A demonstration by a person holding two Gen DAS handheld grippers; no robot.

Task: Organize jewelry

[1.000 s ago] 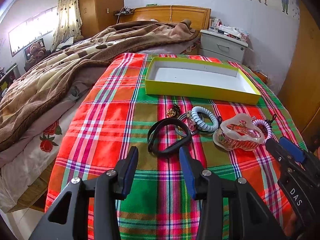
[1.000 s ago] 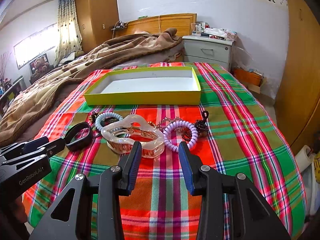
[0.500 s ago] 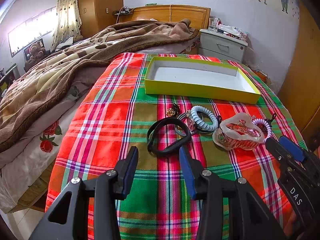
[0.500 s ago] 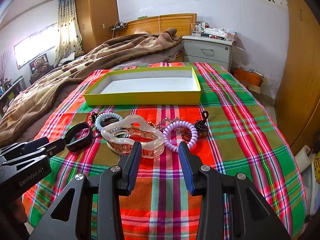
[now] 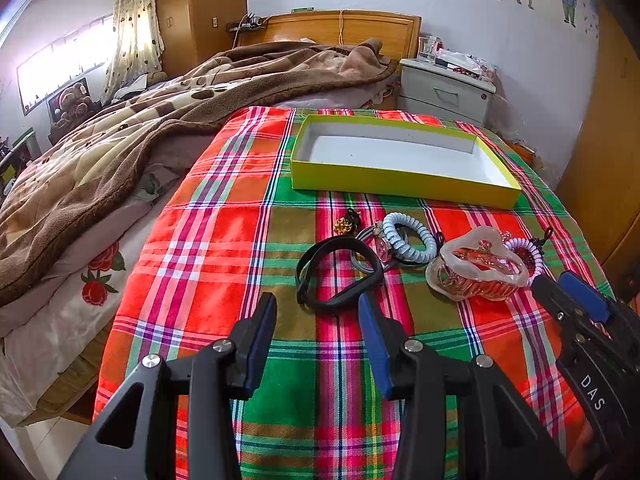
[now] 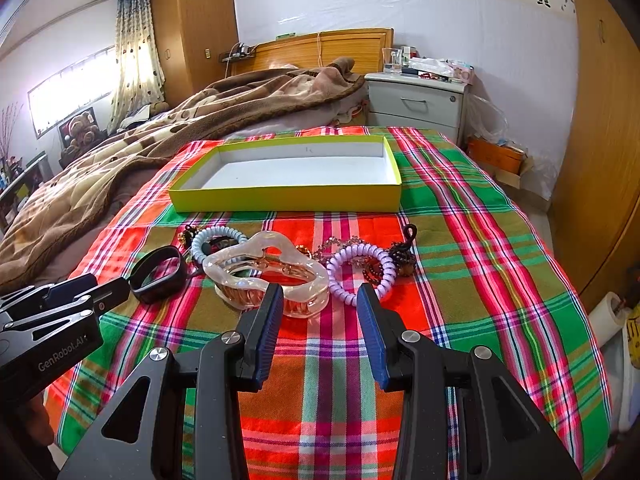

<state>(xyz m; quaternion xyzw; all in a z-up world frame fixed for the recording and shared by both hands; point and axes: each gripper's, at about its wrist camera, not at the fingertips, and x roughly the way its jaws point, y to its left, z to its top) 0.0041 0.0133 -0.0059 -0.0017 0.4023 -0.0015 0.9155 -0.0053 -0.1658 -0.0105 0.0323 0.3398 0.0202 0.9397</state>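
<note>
Left wrist view is showing a bed with a big brown blanket [image 5: 120, 140] bunched up on one side and a bright plaid cloth [image 5: 224, 248] covering the near end. A shallow yellow box [image 5: 400, 184] with a white inside is sitting on that cloth toward the far end, with nothing in it. All the jewelry is lying in a loose row on the cloth just in front of the box: a clear hair claw [image 6: 268, 272] is taking up the middle, a black band [image 5: 340, 272] is lying to its left, and a pale blue coil tie [image 5: 408, 236] is lying behind and between those two. A purple coil tie [image 6: 362, 272] is sitting just right of the claw, and a little gold trinket [image 5: 344, 224] is lying nearest the box. Both tongs are hanging above the cloth, gaping wide and gripping nothing: the left gripper [image 5: 316, 336] is sitting just short of the black band, and the right gripper [image 6: 318, 328] is just short of the claw.
</note>
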